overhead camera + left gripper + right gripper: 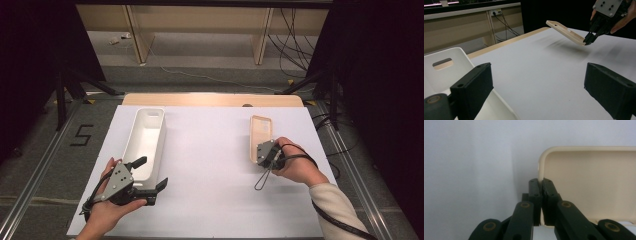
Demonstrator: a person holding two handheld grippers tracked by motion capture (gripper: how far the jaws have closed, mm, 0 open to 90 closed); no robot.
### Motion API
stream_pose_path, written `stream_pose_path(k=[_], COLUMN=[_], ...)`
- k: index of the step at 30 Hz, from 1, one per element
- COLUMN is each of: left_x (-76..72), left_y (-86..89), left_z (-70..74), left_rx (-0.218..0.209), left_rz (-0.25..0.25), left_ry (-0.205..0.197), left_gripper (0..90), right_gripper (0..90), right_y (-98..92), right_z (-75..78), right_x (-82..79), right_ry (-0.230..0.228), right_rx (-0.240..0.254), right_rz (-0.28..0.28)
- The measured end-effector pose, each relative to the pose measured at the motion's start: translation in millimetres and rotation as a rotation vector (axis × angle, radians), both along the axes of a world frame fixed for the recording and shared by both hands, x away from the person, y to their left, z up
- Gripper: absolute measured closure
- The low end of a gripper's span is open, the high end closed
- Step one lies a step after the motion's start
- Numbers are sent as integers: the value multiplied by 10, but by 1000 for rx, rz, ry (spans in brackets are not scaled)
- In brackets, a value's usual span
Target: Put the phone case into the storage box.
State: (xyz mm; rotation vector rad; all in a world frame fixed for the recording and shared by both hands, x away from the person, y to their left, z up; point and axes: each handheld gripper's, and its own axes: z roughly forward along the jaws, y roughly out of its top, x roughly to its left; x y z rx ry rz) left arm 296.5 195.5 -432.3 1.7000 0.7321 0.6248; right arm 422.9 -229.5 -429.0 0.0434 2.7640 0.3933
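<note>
A beige flat lid hangs tilted above the white table sheet at the right, its near end pinched by my right gripper. The left gripper view shows that lid raised off the sheet with the right gripper shut on its lower edge. In the right gripper view the jaws clamp the lid's rim. A long white bin lies at the left. My left gripper is open by the bin's near end, and in its own view one jaw is over the bin.
A wooden table edge runs along the far side of the sheet. Cables and wooden furniture legs stand on the floor beyond. A tripod leg is at the far left. A "5" mark sits on the floor.
</note>
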Motion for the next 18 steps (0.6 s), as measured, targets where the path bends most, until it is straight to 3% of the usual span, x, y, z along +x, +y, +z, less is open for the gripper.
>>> stream_pose_path(k=[18], left_x=[-3], left_y=[-2], left_z=[-1], left_rx=[1], left_rz=[-2], left_ry=[1], left_gripper=[82], right_gripper=[881], right_y=[58], right_z=[38], right_x=[-135], right_ry=[0], right_rx=[107], right_rz=[34])
